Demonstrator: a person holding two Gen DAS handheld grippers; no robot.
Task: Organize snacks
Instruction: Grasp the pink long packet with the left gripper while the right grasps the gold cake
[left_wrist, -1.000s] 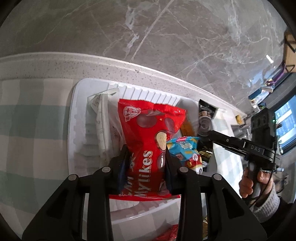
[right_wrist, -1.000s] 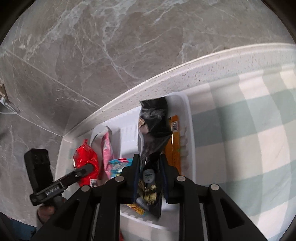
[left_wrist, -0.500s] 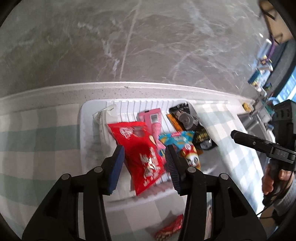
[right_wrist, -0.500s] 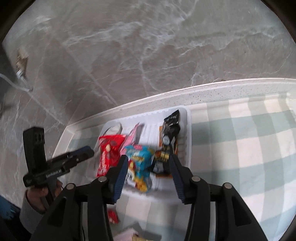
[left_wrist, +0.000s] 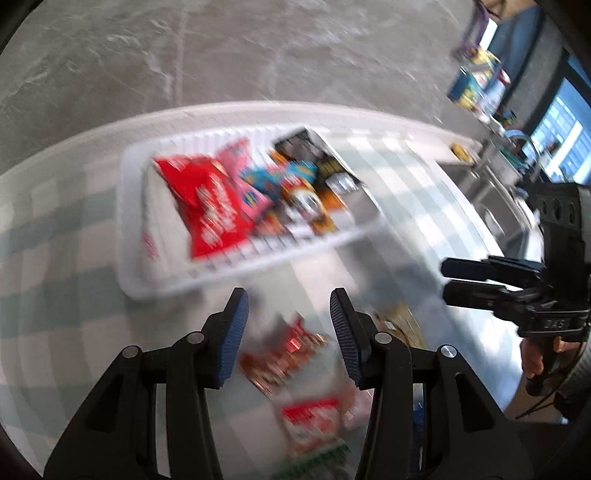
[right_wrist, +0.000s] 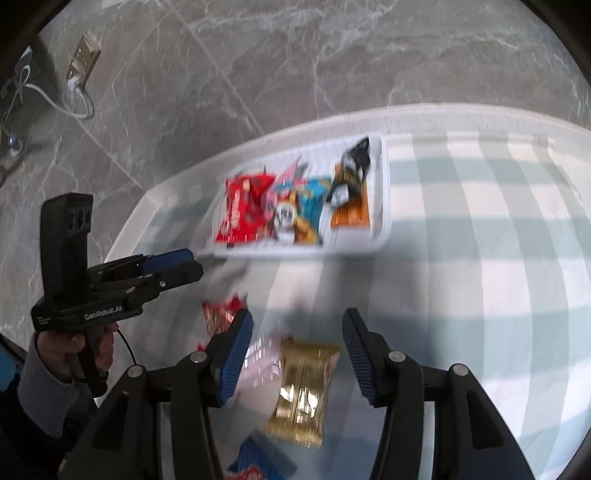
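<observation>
A white tray (left_wrist: 133, 236) (right_wrist: 384, 206) holds several snack packs: a red bag (left_wrist: 210, 206) (right_wrist: 243, 206), a blue pack (right_wrist: 314, 199), a black pack (right_wrist: 354, 162) and an orange bar (right_wrist: 351, 214). My left gripper (left_wrist: 288, 314) is open and empty, pulled back from the tray over a loose red wrapper (left_wrist: 284, 358). My right gripper (right_wrist: 297, 328) is open and empty above a gold pack (right_wrist: 303, 384). The views are blurred.
The checked cloth (right_wrist: 480, 258) covers the counter below a marble wall (right_wrist: 295, 55). More loose snacks lie near the front edge: a red-and-white pack (left_wrist: 314, 417) and a blue pack (right_wrist: 258, 465). A sink (left_wrist: 491, 206) lies at the right.
Both grippers let go of their packs, the red bag and the black pack, which now lie in the tray. Both have pulled back towards the loose snacks.
</observation>
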